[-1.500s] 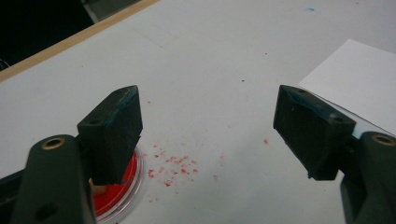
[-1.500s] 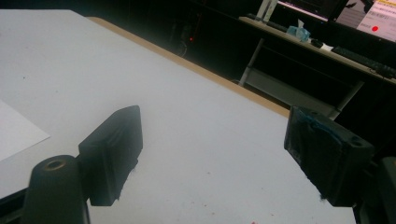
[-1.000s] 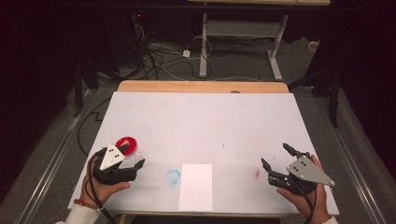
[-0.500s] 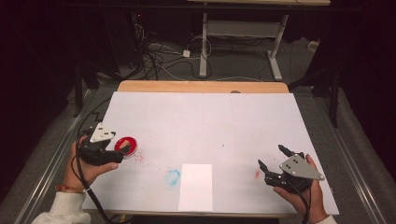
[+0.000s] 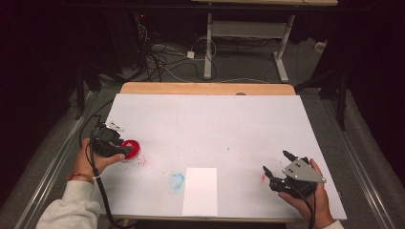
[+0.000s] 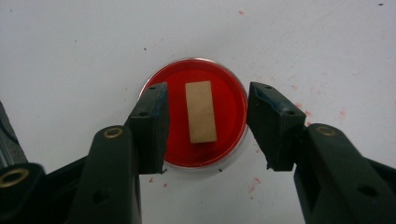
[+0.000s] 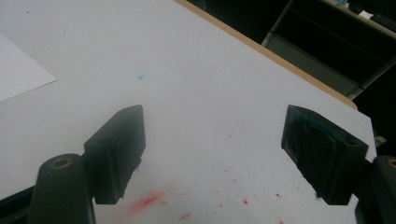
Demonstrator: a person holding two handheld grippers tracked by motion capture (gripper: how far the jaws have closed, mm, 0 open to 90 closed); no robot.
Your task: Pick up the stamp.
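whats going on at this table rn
A person holds a gripper in each hand over a white table. The left gripper is open above a red dish with a small wooden block lying in it, one jaw on each side, not touching the block. The right gripper is open and holds nothing, near a red smear. A white sheet lies at the near edge beside a blue ring mark.

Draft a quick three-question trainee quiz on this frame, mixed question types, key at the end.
1. True or false: the left tongs are shut on the wooden block.
2. The red dish sits on the person's: A) left side B) right side C) far edge of the table.
3. Fill in: the white sheet of paper lies at the table's ____ edge, beside a blue ring stain.

Key: 1 false, they stand open around it. 2 A. 3 near.
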